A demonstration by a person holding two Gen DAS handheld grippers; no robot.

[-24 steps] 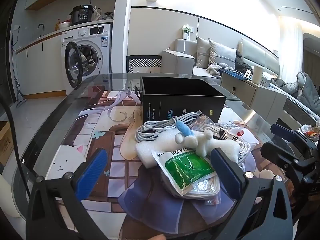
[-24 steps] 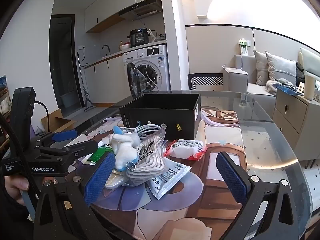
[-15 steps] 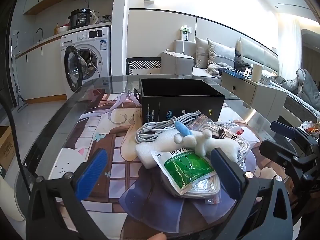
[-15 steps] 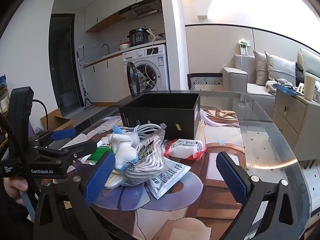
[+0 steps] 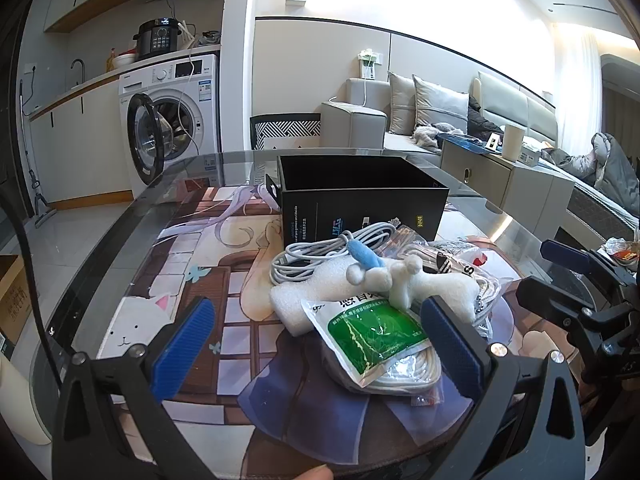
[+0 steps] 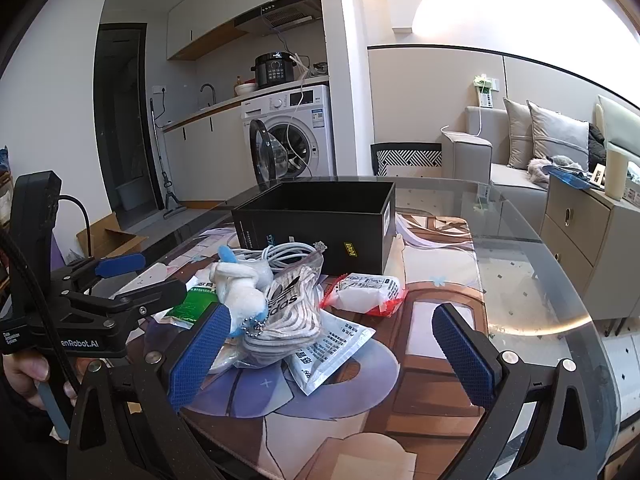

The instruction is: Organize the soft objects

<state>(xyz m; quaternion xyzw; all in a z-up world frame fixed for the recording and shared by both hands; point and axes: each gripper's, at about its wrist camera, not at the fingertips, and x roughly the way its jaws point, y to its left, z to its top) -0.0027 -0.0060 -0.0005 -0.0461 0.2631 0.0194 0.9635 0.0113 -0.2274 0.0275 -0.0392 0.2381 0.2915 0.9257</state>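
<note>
black box (image 6: pixel 320 222): open-topped, visible interior bare | soft pile incl. plush toy (image 6: pixel 240 288), cable (image 5: pixel 320 252) just before box | left gripper (image 5: pixel 316 344), right gripper (image 6: pixel 332 350): both spread apart, holding nothing

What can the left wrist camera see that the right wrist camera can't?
Only the left wrist view shows the white foam block under the plush toy and the whole green packet. Only the right wrist view shows the red-and-white packet and the person's hand holding the left hand-held gripper. Both show the open black box, the white cable, the plush toy, and both hand-held grippers open.
</note>
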